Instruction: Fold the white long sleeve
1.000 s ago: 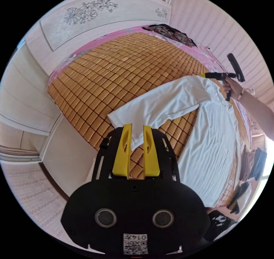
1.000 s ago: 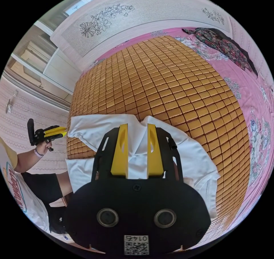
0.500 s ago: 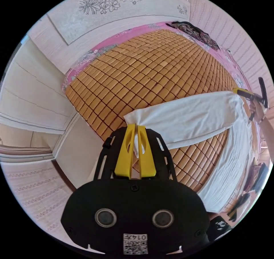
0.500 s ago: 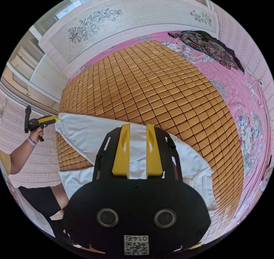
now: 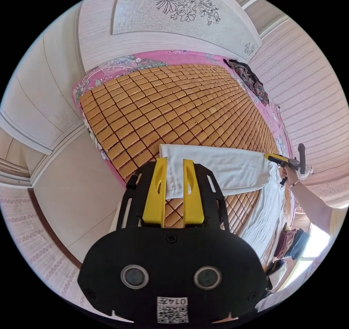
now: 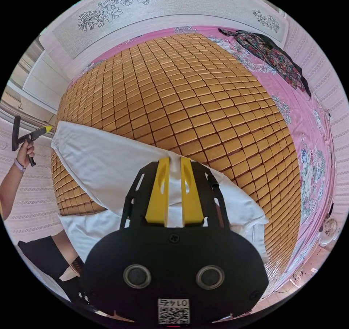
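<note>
- The white long sleeve shirt [image 5: 261, 205] lies on a bamboo-tile mat [image 5: 163, 107] that covers a bed; its body runs along the mat's near edge, and one sleeve [image 5: 214, 169] is stretched out flat across the mat toward the mat's left side edge.
- In the left gripper view, the left gripper [image 5: 173, 165] has its yellow jaws standing apart. The cuff end of the sleeve shows in the gap between them, lying on the mat, and neither jaw appears to press on the cloth.
- In the same view the right gripper [image 5: 271, 157] sits at the shoulder end of the sleeve, held in a hand [image 5: 289, 174] with a bracelet at the wrist; its yellow tip touches the cloth.
- In the right gripper view, the right gripper [image 6: 174, 162] has its jaws drawn close together, with a narrow pinch of the white fabric rising between the tips, so they look clamped on the shirt near the shoulder.
- From there the sleeve [image 6: 109, 162] spreads away to the far cuff, where the left gripper [image 6: 45, 129] shows in a hand [image 6: 23, 151], its yellow tip just beside the cuff corner.
- The rest of the shirt [image 6: 240, 205] lies under and beside the right gripper's body on the mat.
- A pink flowered sheet [image 6: 309, 133] shows past the mat's right edge, and a dark flowered garment [image 6: 272, 56] lies at the far right corner of the bed by the white headboard [image 6: 174, 5].
</note>
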